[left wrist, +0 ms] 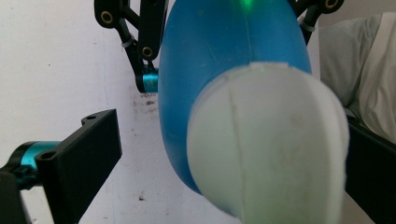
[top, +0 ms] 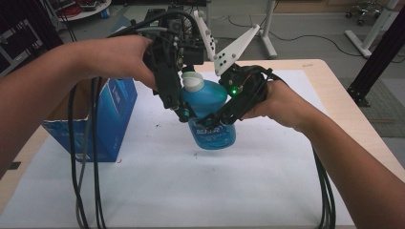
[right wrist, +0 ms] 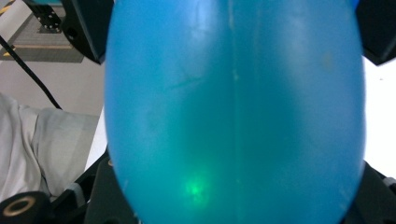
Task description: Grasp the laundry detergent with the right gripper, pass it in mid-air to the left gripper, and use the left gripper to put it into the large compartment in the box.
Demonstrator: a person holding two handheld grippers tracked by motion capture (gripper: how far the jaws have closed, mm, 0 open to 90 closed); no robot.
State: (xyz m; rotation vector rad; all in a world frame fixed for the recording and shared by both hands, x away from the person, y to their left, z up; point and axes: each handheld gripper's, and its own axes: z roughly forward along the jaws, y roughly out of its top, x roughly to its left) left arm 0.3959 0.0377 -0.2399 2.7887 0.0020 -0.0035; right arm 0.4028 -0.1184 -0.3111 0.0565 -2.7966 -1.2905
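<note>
A blue bottle (top: 210,131) with a white cap (top: 193,82) hangs tilted above the white sheet. My right gripper (top: 212,114) comes in from the right and is shut on the bottle's body (right wrist: 233,107), its jaws (right wrist: 233,203) low on both sides. My left gripper (top: 190,102) reaches down from above around the cap end. In the left gripper view the cap (left wrist: 271,149) sits between my jaws (left wrist: 229,158). The left jaw stands clear of the bottle (left wrist: 224,56), and the right jaw lies close by the cap. That gripper is open.
An open blue cardboard box (top: 102,119) stands at the left of the table. A white sheet (top: 191,191) covers most of the wooden tabletop (top: 344,95). Black cables (top: 88,167) trail from both grippers toward the front edge.
</note>
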